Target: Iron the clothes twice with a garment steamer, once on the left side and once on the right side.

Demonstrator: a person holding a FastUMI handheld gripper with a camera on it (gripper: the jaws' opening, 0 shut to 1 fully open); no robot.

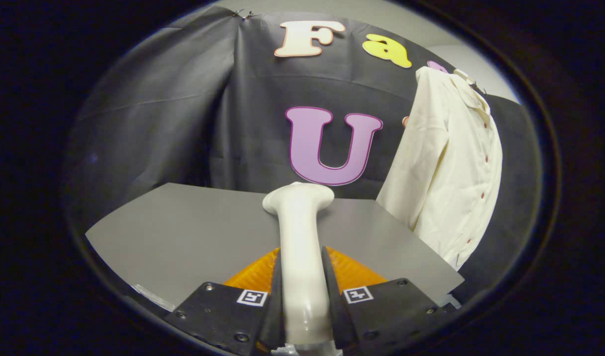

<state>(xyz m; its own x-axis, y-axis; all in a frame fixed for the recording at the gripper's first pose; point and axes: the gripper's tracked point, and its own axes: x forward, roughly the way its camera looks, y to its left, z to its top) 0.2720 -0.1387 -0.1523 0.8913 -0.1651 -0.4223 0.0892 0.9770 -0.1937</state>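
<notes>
Gripper view: our tongs (302, 291) clamp the steamer (300, 232) over the desk (183, 227); next we'd swing toward the shirt (445, 168), neither side ironed.

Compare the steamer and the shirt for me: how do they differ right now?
The steamer is a smooth, rigid wand clamped between the gripper fingers; the shirt is soft, creased cloth hanging free against the booth wall. The steamer juts forward over the grey table; the shirt hangs beyond the fingers, off to the right, past the table's edge. The steamer is plain; the shirt has a row of dark buttons. Both are off-white.
</notes>
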